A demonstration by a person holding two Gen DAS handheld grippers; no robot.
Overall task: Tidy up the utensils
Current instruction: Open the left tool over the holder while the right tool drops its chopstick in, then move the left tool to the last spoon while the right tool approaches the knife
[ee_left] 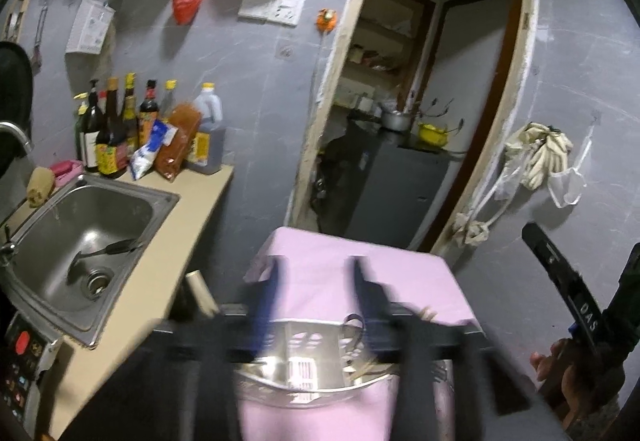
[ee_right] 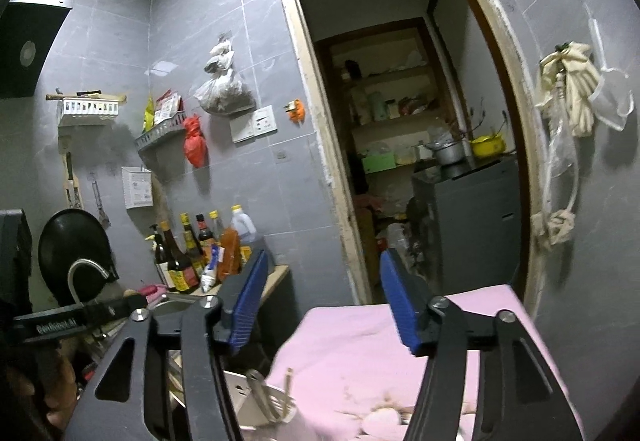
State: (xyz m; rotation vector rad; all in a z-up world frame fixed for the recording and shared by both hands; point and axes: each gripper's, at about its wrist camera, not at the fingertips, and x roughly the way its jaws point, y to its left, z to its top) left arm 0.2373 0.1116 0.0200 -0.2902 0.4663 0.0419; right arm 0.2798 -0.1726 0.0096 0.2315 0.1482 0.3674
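My left gripper [ee_left: 318, 269] is open and empty, blurred, raised over a table covered with a pink cloth [ee_left: 320, 281]. Below it sits a white slotted utensil holder [ee_left: 308, 341] with chopsticks and metal utensils, inside a steel basin [ee_left: 304, 389]. My right gripper [ee_right: 324, 277] is open and empty, held above the pink cloth [ee_right: 360, 345]. The holder [ee_right: 256, 397] with a metal utensil and chopsticks shows low between its fingers. A black spatula [ee_left: 108, 249] lies in the sink [ee_left: 80, 233].
Sauce bottles [ee_left: 132, 129] stand on the beige counter [ee_left: 180, 241] behind the sink. An open doorway [ee_left: 408, 101] leads to a pantry. Cloths hang on the right wall [ee_left: 536, 153]. A black pan [ee_right: 74, 245] and tap [ee_right: 86, 269] are at left.
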